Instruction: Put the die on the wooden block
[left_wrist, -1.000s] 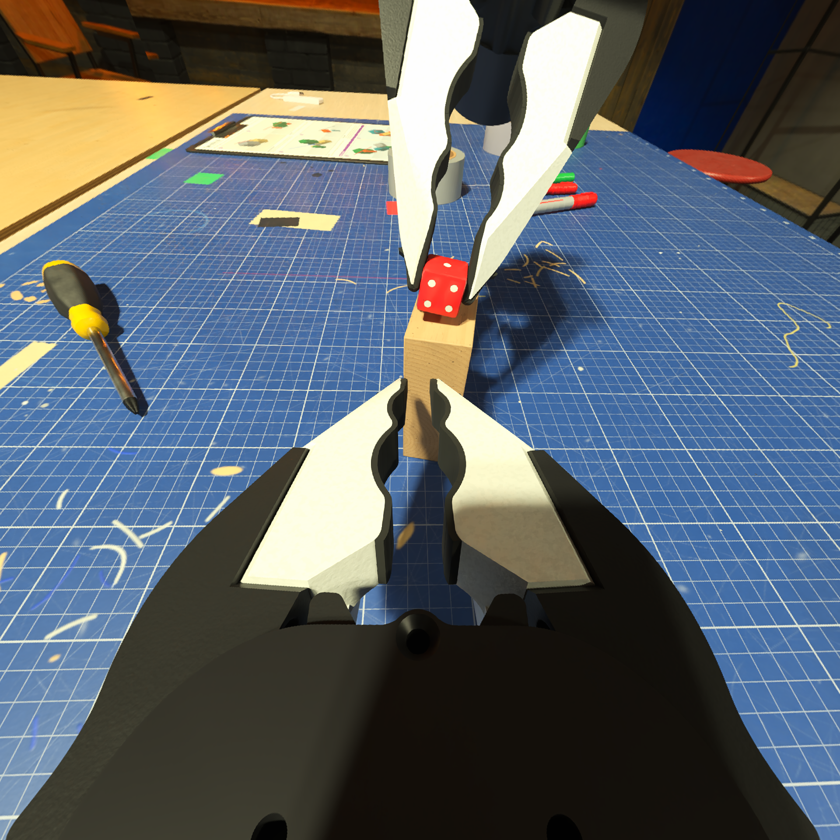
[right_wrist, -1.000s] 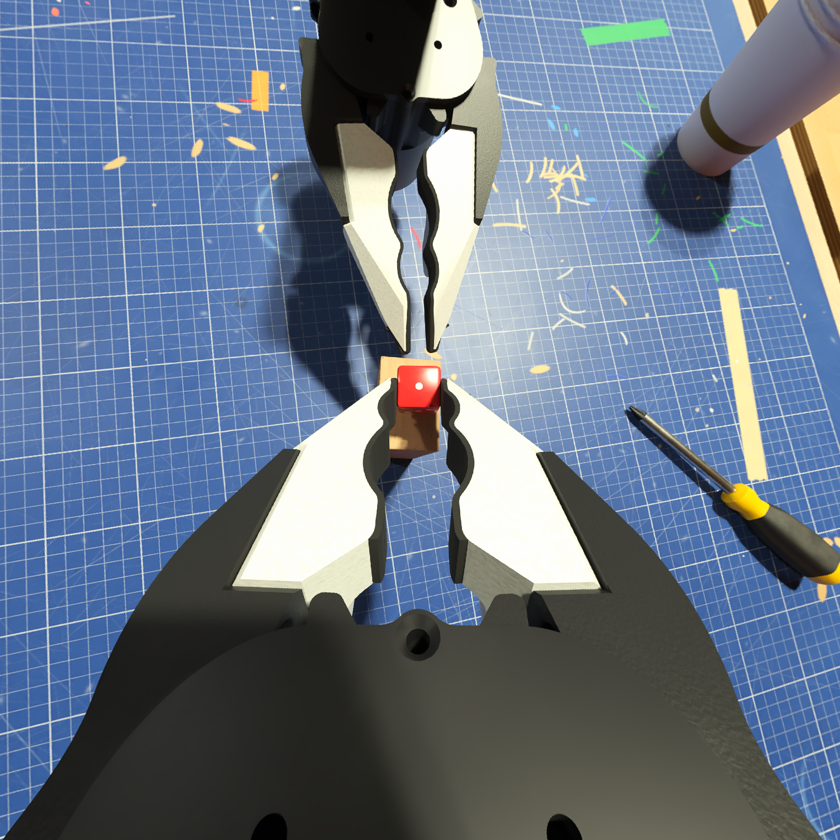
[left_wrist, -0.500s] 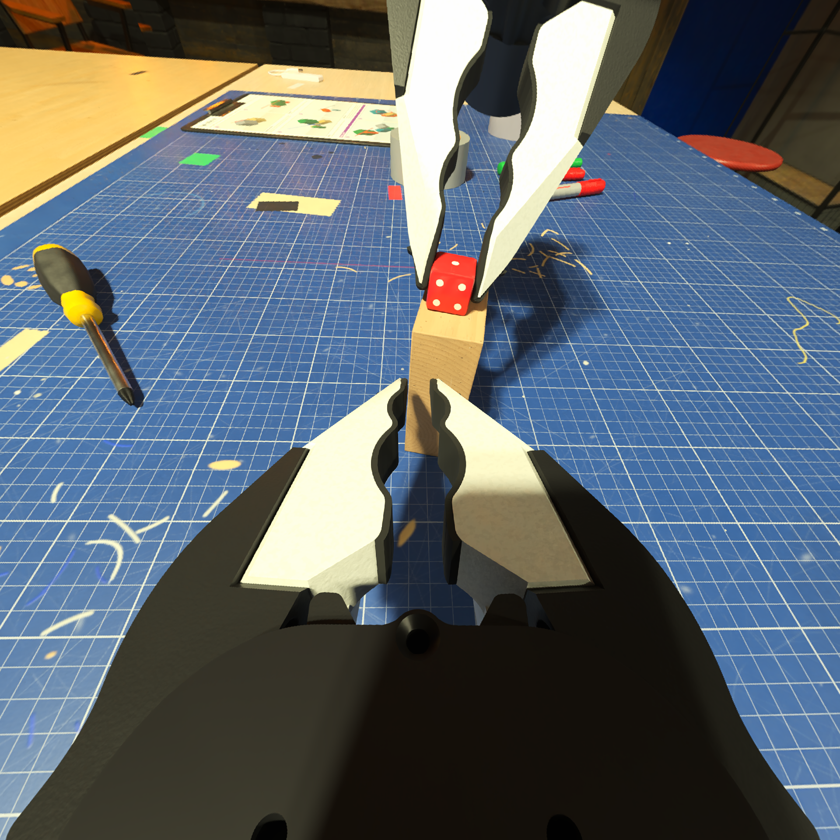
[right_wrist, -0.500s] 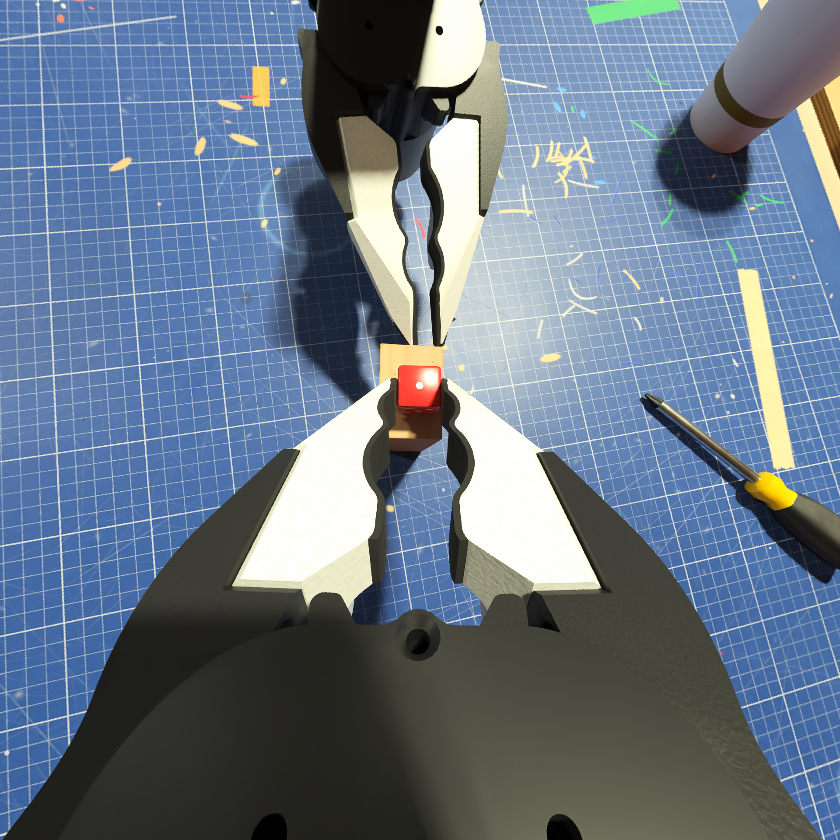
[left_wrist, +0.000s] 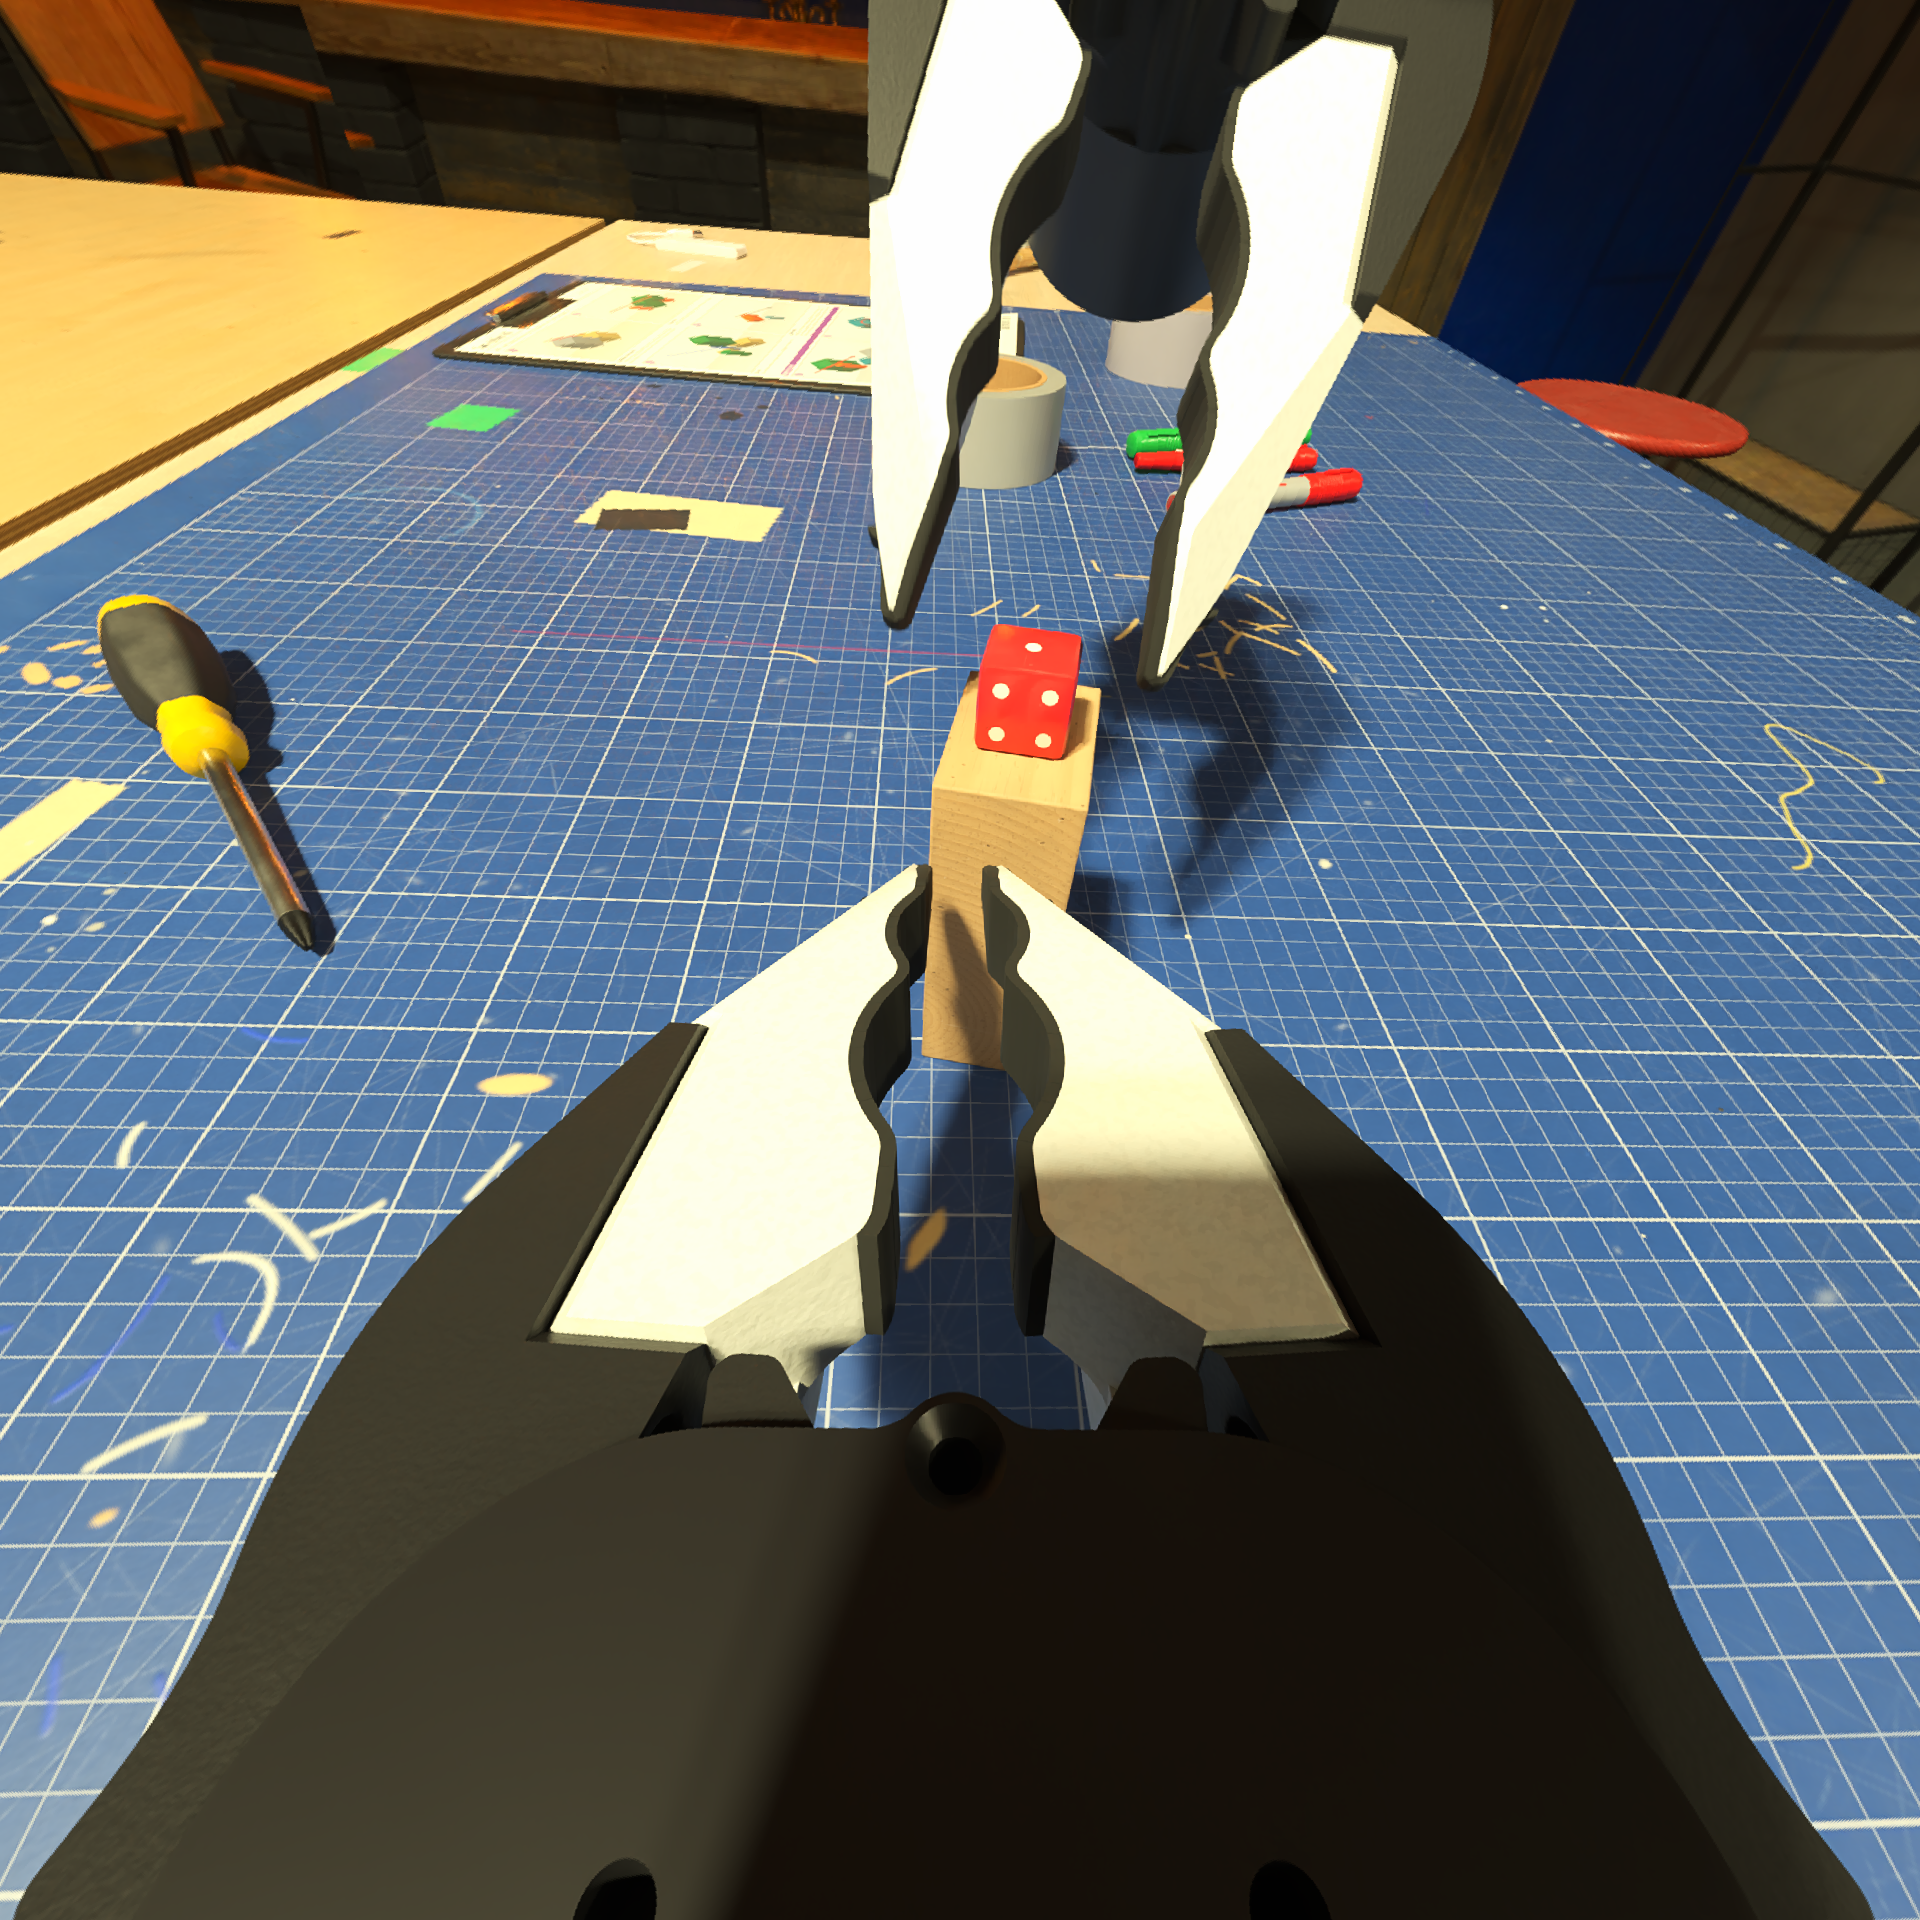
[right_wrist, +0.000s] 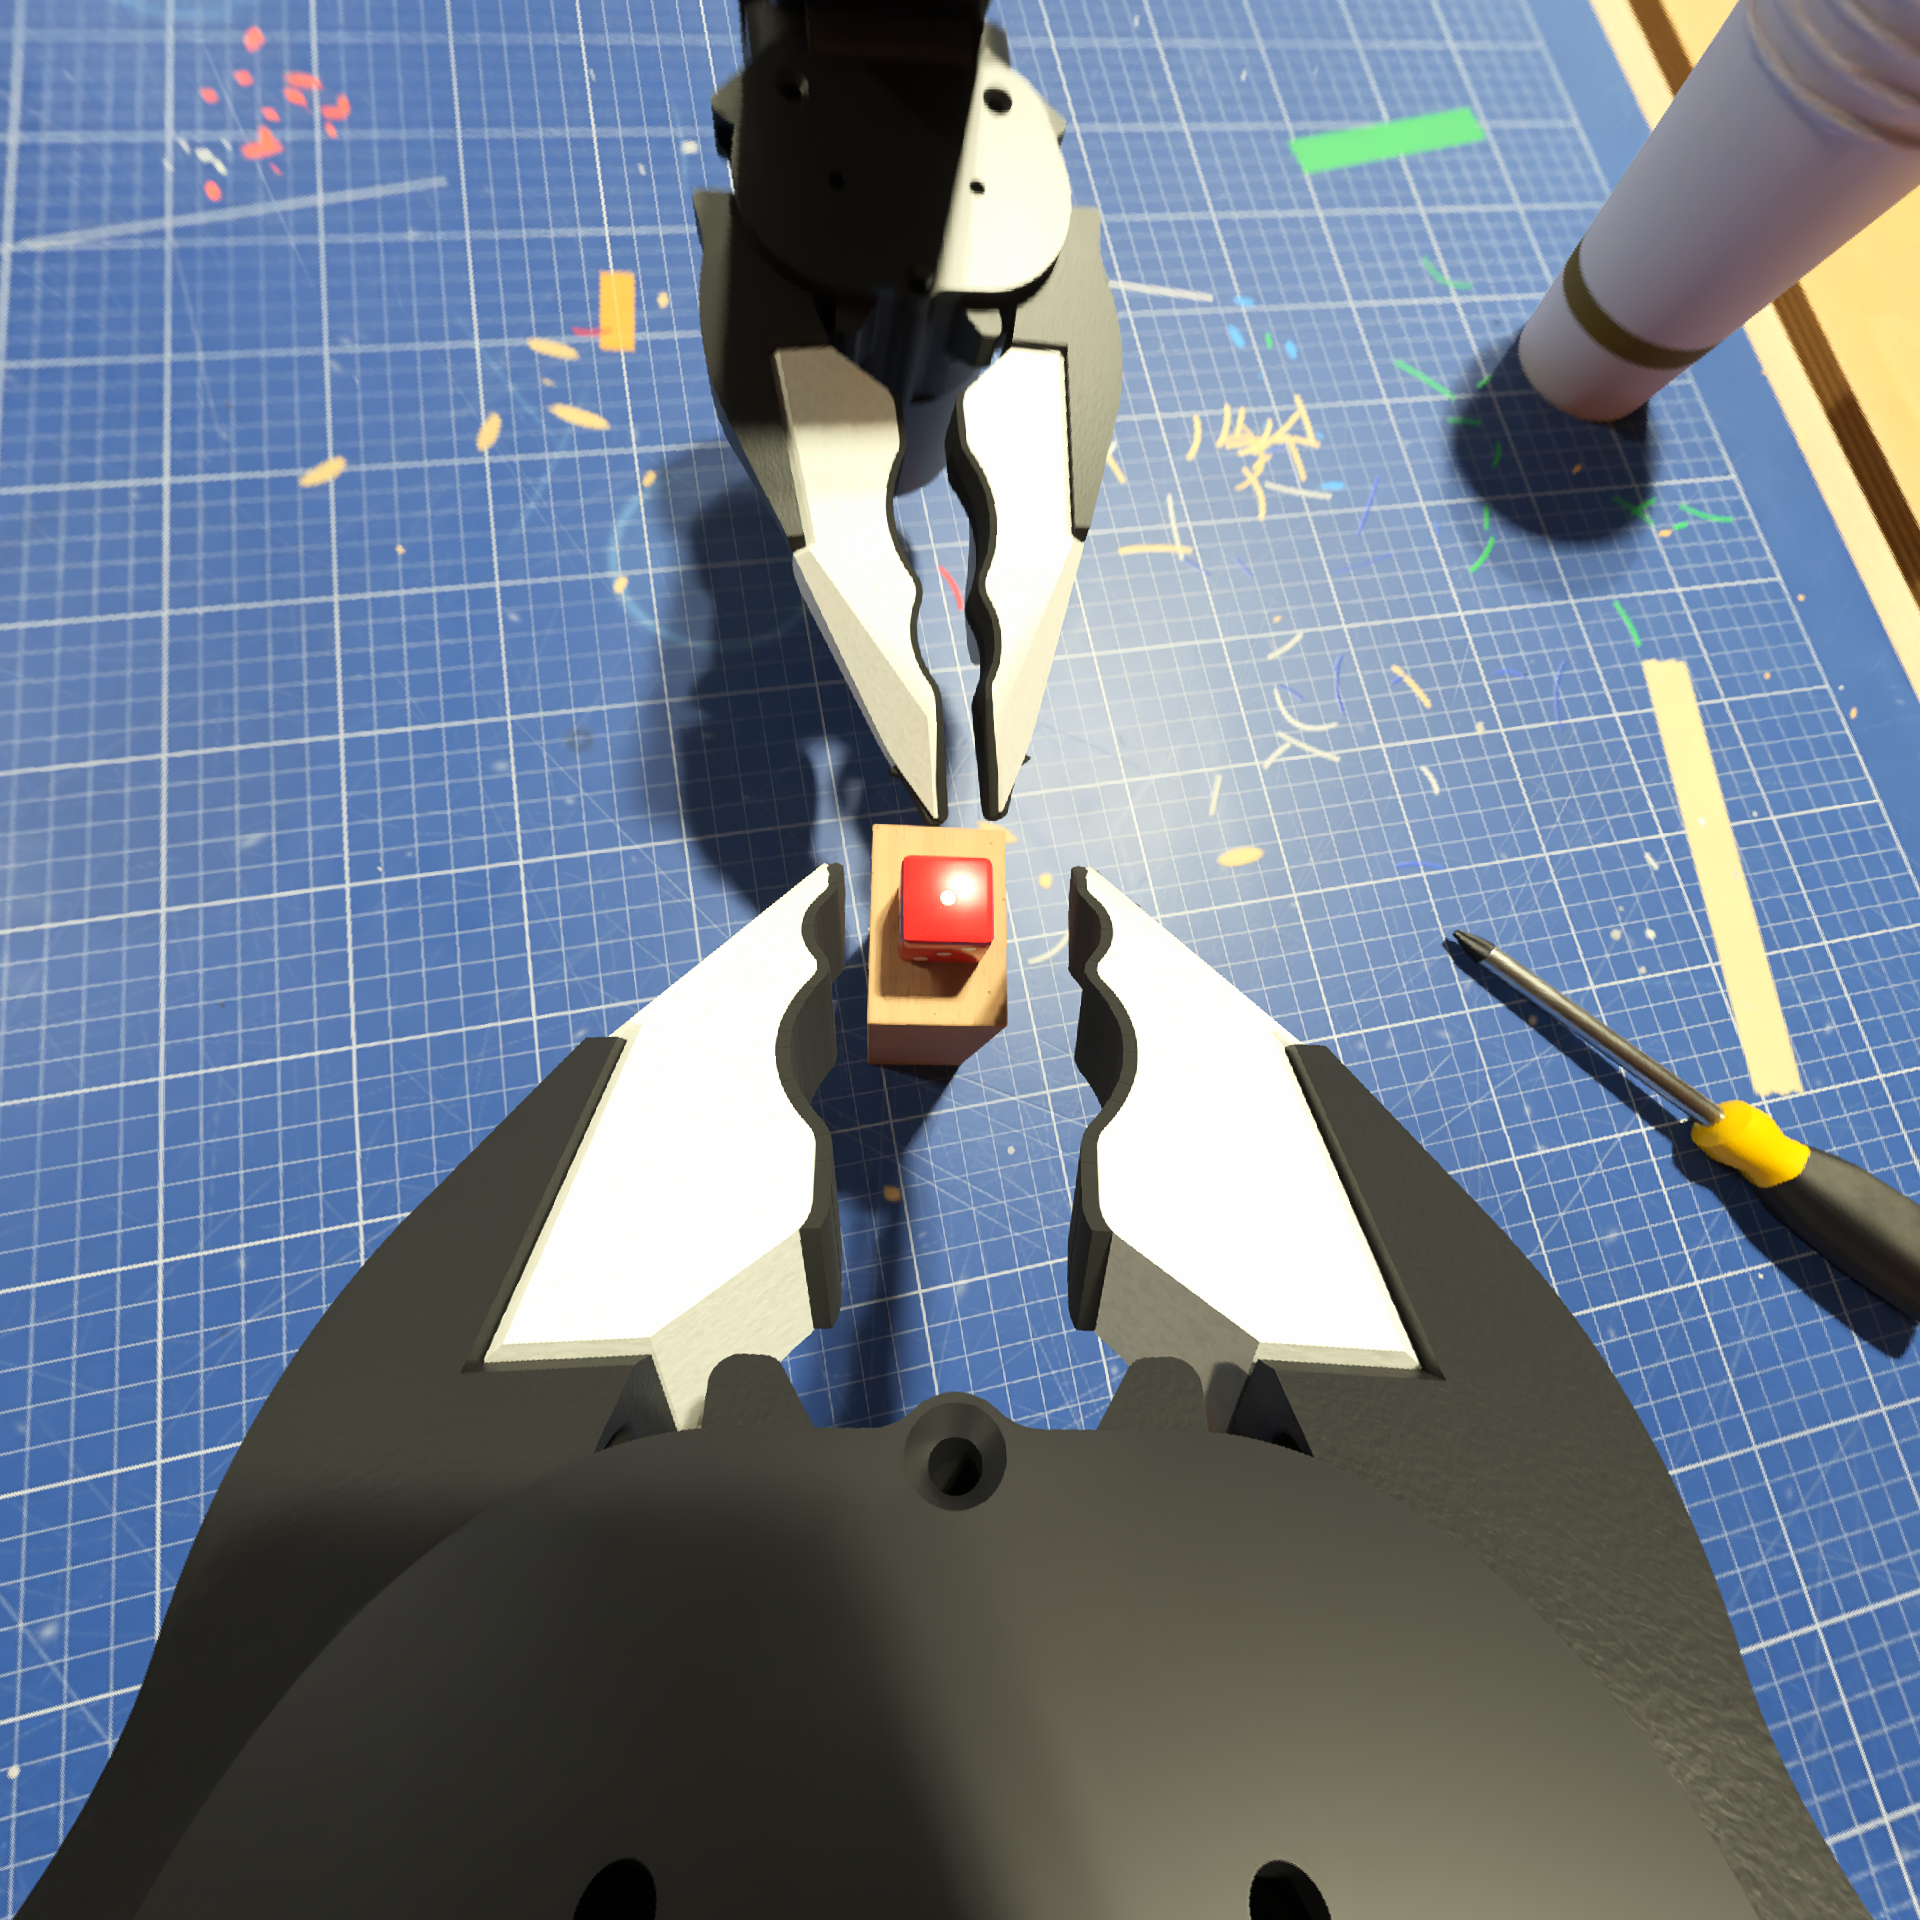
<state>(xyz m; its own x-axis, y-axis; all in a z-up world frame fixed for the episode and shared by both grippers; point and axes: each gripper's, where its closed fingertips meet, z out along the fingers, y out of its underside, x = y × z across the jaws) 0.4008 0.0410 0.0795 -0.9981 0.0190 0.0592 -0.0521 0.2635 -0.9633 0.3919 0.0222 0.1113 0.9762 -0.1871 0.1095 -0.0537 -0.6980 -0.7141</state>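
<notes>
The red die (left_wrist: 1023, 701) rests on top of the upright wooden block (left_wrist: 1003, 821), toward its far edge, on the blue cutting mat. My right gripper (left_wrist: 1023, 649) hangs over it, open, its fingertips on either side of the die and clear of it. In the right wrist view the right gripper (right_wrist: 954, 873) straddles the die (right_wrist: 945, 899) and the block (right_wrist: 935, 1003) from above. My left gripper (left_wrist: 954, 883) is low, shut and empty, its tips just in front of the block's near face; it also shows in the right wrist view (right_wrist: 964, 810).
A yellow-and-black screwdriver (left_wrist: 208, 748) lies left of the block. Farther back are a grey tape roll (left_wrist: 1013, 426), red and green markers (left_wrist: 1309, 488) and a clipboard (left_wrist: 675, 332). A white tube (right_wrist: 1662, 281) stands near the mat's edge.
My right gripper has opened and let go of the die, which now sits free on the block. The right gripper has risen slightly. The left gripper has stayed put.
</notes>
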